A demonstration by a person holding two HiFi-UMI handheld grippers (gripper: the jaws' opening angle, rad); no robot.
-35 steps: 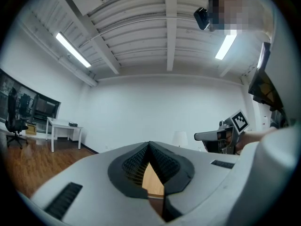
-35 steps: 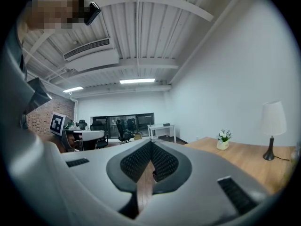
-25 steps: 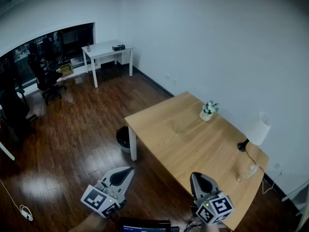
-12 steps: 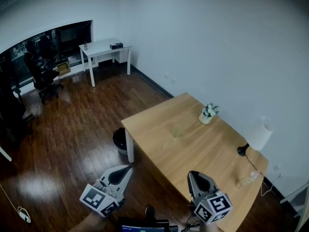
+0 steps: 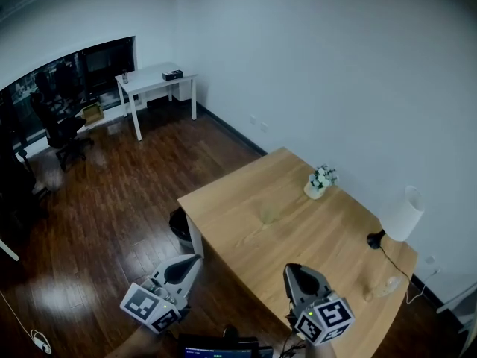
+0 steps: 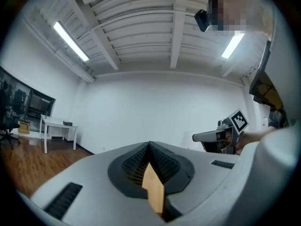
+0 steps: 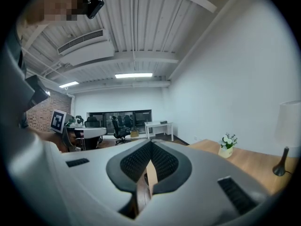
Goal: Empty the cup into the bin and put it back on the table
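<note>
Far left, by the dark windows, an office chair (image 5: 62, 133) stands on the wood floor (image 5: 112, 200). A white desk (image 5: 146, 79) stands against the back wall with a small dark box (image 5: 173, 74) on it.

Bin (image 5: 177, 225): dark, round, on the floor at the left corner of the wooden desk (image 5: 238, 192), right by the white desk leg and partly under the desk edge.

Left gripper (image 5: 192, 262): low in the head view, over the floor, just off the near edge of the wooden desk. Its fingers are together at the tips with nothing between them.

Cup (image 5: 269, 214): small, see-through and pale, hard to pick out against the wood. It is upright on the wooden desk, about mid-width, between the bin corner and the flower pot, well apart from both grippers. I cannot tell what is inside it.

Right gripper (image 5: 293, 271): over the near part of the wooden desk, pointing along it. Its fingers are pressed together and empty.

Flower pot (image 5: 317, 182): white blooms in a light pot, near the wall edge of the desk, right of the cup.

Lamp (image 5: 398, 218): white shade, dark base, at the desk's right end. A clear glass item (image 5: 388, 284) lies just in front of it.
</note>
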